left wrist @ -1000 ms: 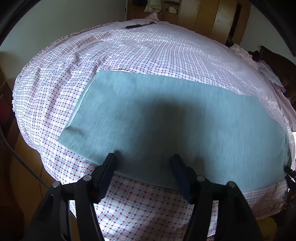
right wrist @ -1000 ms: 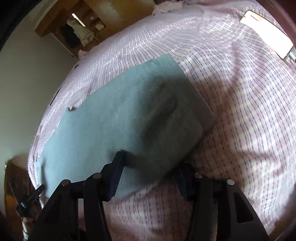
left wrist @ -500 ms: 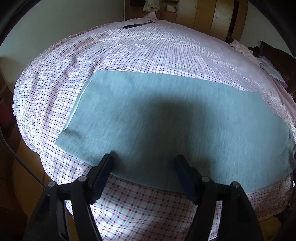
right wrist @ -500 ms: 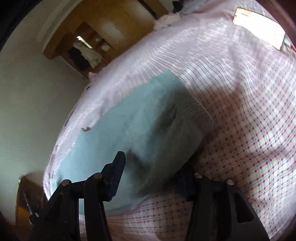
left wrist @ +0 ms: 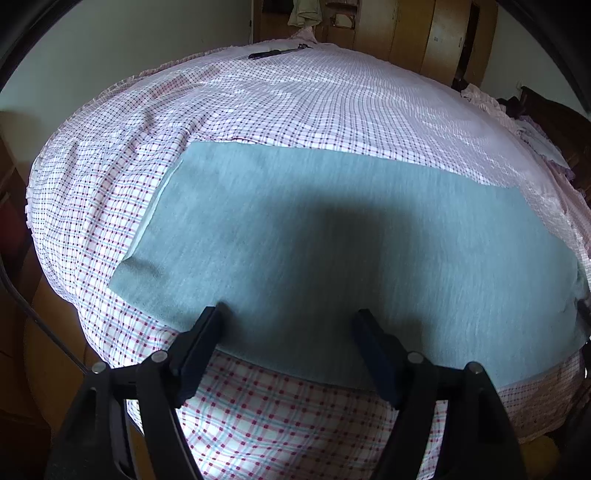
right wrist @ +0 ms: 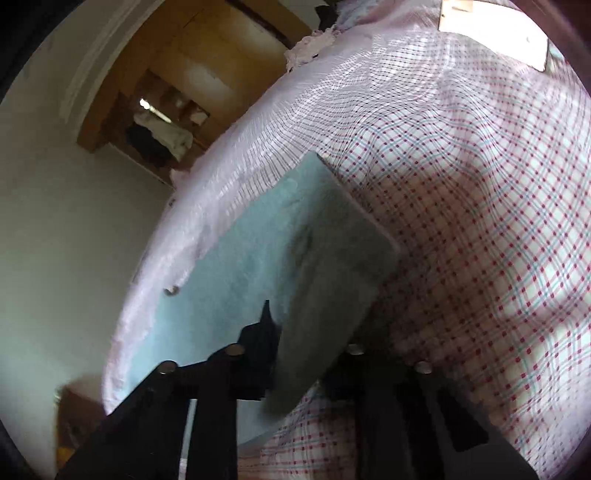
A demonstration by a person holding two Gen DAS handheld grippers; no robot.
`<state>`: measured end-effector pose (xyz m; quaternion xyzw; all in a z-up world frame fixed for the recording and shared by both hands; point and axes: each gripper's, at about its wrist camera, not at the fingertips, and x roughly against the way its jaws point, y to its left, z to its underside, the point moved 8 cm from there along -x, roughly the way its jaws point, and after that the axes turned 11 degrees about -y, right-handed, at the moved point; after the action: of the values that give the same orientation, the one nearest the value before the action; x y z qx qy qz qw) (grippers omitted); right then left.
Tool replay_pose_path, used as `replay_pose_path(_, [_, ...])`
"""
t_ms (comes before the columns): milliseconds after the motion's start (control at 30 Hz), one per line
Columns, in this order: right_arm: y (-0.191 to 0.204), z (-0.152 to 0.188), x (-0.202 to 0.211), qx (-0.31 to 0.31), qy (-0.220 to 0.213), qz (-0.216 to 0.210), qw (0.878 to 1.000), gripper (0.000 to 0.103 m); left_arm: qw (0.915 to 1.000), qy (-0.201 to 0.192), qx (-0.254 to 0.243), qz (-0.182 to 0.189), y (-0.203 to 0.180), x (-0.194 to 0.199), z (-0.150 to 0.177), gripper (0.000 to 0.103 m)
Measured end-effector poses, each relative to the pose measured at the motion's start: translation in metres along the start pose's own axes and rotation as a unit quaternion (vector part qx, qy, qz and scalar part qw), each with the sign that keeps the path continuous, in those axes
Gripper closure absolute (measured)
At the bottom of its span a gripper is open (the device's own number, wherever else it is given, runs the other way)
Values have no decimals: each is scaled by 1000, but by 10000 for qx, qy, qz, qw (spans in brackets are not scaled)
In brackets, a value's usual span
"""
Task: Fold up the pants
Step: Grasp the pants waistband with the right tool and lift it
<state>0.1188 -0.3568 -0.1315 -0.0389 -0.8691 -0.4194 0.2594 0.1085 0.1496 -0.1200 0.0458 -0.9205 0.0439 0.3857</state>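
Observation:
The grey-blue pants (left wrist: 332, 236) lie flat as a long folded strip across the checked bedsheet (left wrist: 295, 107). My left gripper (left wrist: 288, 317) is open, its fingers hovering over the near edge of the pants, empty. In the right wrist view the waist end of the pants (right wrist: 317, 266) is lifted between the jaws. My right gripper (right wrist: 310, 332) looks closed on this end; its left finger (right wrist: 258, 339) lies on top of the cloth and the right finger is mostly hidden beneath it.
A dark pen-like object (left wrist: 273, 53) lies at the far edge of the bed. Wooden wardrobes (left wrist: 424, 33) stand beyond the bed. Rumpled clothes (left wrist: 532, 129) lie at the right edge. A bright rectangle (right wrist: 491, 33) sits at the bed's far side.
My right gripper has tilted and narrowed onto the waist end of the pants, lifting it. My left gripper stayed open and drifted slightly back along the near edge.

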Motion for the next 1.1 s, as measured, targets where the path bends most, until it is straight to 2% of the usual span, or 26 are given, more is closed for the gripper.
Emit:
replay_pose_path(67, [8, -2, 3, 148, -17, -45, 9999, 97, 10000, 4, 47, -1, 0, 1, -1, 26])
replay_pose_path(167, [35, -9, 11, 684, -122, -96, 9975, 98, 10000, 5, 65, 18, 0, 5, -3, 26])
replay_pose_path(200, [45, -7, 14, 637, 23, -232, 9977, 99, 10000, -1, 61, 24, 1, 7, -4, 26])
replay_pose_path(500, [140, -12, 27, 1654, 32, -818, 9828, 99, 9999, -160, -4, -37, 9, 29, -19, 26])
replay_pose_path(667, [190, 3, 30, 2288, 119, -1106, 9671, 99, 9995, -299, 125, 7, 14, 45, -28, 26])
replay_pose_path(800, [225, 18, 32, 2542, 285, -1440, 9560, 99, 9989, -437, 174, -38, 20, 54, -34, 26])
replay_pose_path(1100, [305, 76, 29, 3210, 752, -2106, 9203, 99, 9976, -618, 314, -58, 38, 68, -40, 26])
